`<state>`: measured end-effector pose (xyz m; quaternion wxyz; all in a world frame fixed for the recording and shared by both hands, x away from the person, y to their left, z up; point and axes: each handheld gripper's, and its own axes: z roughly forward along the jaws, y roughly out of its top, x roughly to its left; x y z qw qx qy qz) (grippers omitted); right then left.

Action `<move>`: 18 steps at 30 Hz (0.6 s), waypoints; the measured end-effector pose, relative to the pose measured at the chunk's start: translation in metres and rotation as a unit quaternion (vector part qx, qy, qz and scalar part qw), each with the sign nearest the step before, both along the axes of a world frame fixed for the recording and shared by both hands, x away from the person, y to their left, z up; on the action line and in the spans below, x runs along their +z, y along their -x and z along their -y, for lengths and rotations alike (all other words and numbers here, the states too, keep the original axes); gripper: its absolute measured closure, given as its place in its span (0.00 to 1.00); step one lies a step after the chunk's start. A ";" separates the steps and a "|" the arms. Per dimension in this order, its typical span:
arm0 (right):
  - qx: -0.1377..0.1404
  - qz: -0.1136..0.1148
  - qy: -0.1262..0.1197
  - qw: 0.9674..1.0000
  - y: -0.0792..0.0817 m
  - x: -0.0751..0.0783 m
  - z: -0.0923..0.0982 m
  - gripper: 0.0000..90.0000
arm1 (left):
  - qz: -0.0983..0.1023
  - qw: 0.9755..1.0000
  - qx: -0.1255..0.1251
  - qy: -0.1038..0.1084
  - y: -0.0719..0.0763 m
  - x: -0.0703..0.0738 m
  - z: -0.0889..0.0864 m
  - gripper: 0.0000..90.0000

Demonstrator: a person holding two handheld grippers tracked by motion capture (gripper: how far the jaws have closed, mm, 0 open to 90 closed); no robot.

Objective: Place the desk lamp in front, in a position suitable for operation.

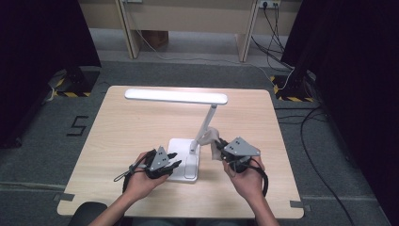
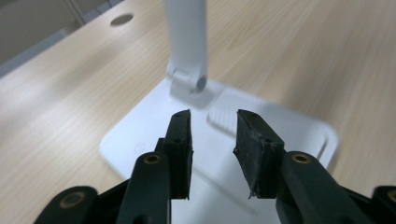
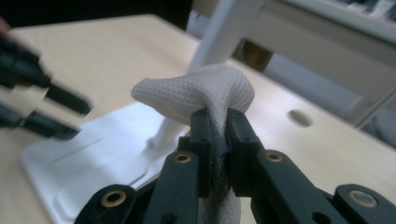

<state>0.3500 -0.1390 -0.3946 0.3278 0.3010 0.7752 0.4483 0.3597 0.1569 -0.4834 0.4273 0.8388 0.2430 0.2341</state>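
At the lower middle of the high view, a white desk lamp stands on a light wooden table, its flat base near the bottom edge and its long head reaching across the upper middle of the frame. The lamp's thin stem slopes up from the base toward the right end of the head.

Lower right of centre, the right gripper is clamped on a pale cloth, which is bunched up just beside the lower part of the stem. From the right gripper view, the 2 black jaws stand pressed together at the lower middle of the frame with the cloth pinched between them; a waffle-textured fold bulges above the tips, and the stem rises behind it toward the top. Whether the cloth touches the stem I cannot tell.

Lower left of centre in the high view, the left gripper sits at the left edge of the base, held by the person's left hand. From the left gripper view, its jaws stand apart with nothing between them, hovering over the base, and the stem's hinge lies just beyond the tips at the upper middle. The left gripper also shows blurred at the left edge of the right gripper view.
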 end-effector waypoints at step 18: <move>-0.024 0.099 -0.030 0.994 -0.008 0.070 0.005 0.92 | -0.031 0.999 0.016 -0.001 -0.004 -0.020 -0.010 0.77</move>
